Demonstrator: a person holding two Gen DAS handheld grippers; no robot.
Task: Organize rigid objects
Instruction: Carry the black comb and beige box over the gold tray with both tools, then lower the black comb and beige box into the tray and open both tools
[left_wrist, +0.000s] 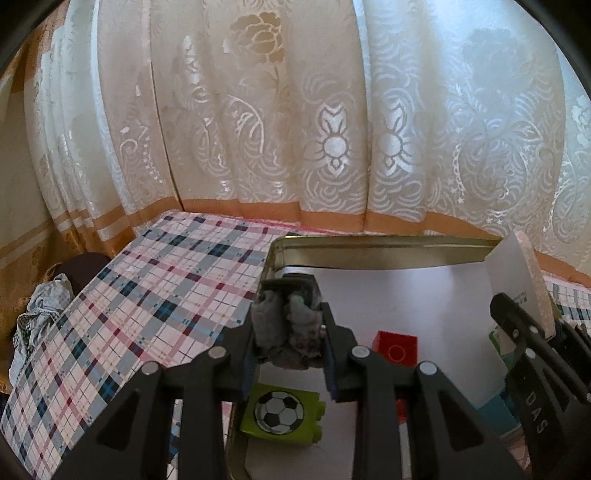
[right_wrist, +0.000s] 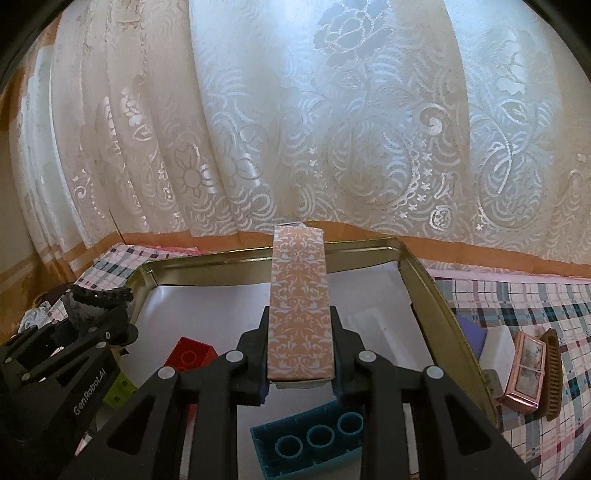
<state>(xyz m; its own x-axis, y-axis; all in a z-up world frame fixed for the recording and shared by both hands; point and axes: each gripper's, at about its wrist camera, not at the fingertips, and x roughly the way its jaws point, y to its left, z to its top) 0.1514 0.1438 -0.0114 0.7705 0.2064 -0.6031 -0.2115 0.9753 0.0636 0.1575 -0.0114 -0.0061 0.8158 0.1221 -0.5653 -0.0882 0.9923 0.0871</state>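
My left gripper (left_wrist: 290, 321) is shut on a rough dark grey object (left_wrist: 284, 325), held above the left side of a gold metal tin (left_wrist: 369, 245) lined in white. Below it in the tin lie a green brick with a football picture (left_wrist: 280, 411) and a red brick (left_wrist: 397, 349). My right gripper (right_wrist: 300, 317) is shut on a tall pink box with a white pattern (right_wrist: 300, 295), held upright over the tin (right_wrist: 436, 295). A teal brick (right_wrist: 314, 443) lies under it. The left gripper (right_wrist: 99, 306) shows at the left edge of the right wrist view.
A checked cloth (left_wrist: 147, 295) covers the table; a lace curtain (left_wrist: 295, 110) hangs close behind. Right of the tin lie a purple block (right_wrist: 472, 332), a white block (right_wrist: 498, 343), a small copper box (right_wrist: 524, 369) and a brown comb (right_wrist: 552, 373). A white block (right_wrist: 373, 325) lies in the tin.
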